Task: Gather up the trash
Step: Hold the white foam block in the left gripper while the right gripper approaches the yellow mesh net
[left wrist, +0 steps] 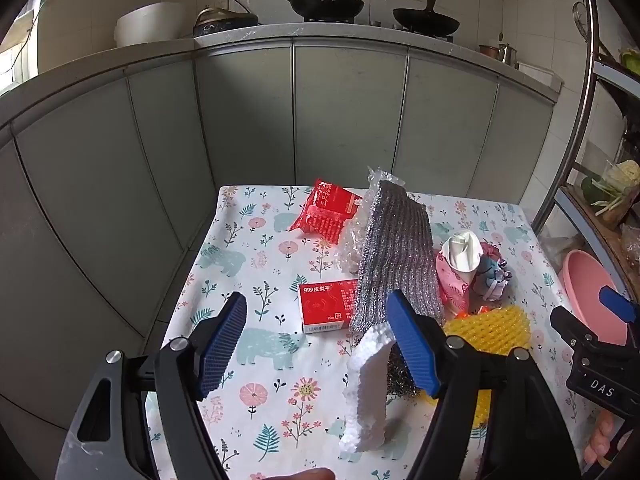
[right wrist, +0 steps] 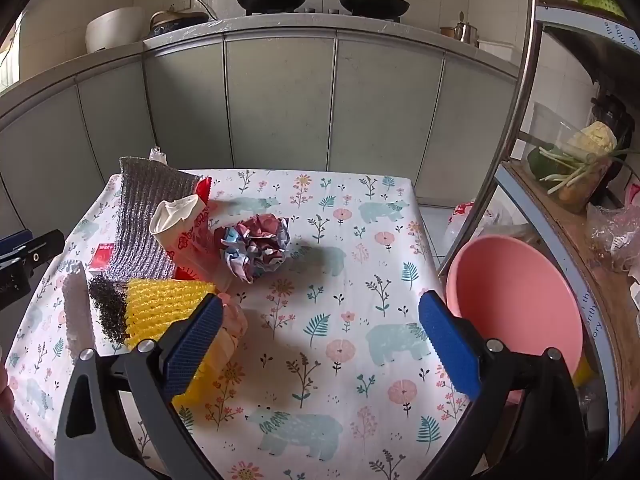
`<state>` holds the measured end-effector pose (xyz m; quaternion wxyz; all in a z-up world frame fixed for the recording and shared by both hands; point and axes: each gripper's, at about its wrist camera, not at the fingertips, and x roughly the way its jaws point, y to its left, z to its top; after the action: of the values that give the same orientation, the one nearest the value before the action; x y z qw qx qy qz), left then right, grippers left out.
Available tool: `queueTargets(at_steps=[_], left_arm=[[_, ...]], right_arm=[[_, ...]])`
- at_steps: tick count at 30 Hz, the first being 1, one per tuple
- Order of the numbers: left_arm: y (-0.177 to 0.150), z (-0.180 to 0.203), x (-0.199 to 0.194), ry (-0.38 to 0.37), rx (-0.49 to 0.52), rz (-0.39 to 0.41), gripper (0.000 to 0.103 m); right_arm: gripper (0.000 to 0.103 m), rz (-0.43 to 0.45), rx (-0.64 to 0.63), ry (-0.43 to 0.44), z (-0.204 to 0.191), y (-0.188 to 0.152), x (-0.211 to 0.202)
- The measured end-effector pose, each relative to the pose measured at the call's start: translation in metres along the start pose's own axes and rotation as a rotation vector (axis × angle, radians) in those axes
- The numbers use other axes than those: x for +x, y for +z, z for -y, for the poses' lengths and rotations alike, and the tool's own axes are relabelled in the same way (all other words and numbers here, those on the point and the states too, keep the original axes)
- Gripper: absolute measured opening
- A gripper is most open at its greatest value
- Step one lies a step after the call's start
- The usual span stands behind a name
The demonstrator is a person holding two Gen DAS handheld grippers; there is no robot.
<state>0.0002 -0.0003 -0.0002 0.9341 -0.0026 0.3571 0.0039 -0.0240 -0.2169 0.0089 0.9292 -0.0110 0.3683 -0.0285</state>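
Trash lies on a floral tablecloth (right wrist: 340, 360). My left gripper (left wrist: 316, 304) hovers open over the near left part. A white foam slab (left wrist: 368, 380) stands just inside its right finger, unpressed. Beyond lie a red medicine box (left wrist: 328, 306), a silver foil bag (left wrist: 394, 256), a red packet (left wrist: 326, 212), a paper cup (left wrist: 460, 264) stuffed with tissue and a yellow foam net (left wrist: 492, 328). My right gripper (right wrist: 322, 300) is wide open above bare cloth. The crumpled paper ball (right wrist: 258, 248) sits ahead of it, slightly left. The yellow net (right wrist: 168, 304) lies by its left finger.
A pink basin (right wrist: 516, 300) sits low off the table's right edge, beside a metal rack (right wrist: 520, 100) holding vegetables. Grey kitchen cabinets (right wrist: 280, 100) stand behind the table, with woks on the counter. Dark steel wool (right wrist: 108, 308) lies between the foam slab and the yellow net.
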Motion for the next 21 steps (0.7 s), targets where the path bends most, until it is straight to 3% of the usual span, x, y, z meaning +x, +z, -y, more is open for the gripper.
queueTargets(at_steps=[21], left_arm=[[-0.0041, 0.0071, 0.0011, -0.003, -0.001, 0.002, 0.072]], right_arm=[[0.099, 0.001, 0.001, -0.006, -0.0003, 0.003, -0.0027]])
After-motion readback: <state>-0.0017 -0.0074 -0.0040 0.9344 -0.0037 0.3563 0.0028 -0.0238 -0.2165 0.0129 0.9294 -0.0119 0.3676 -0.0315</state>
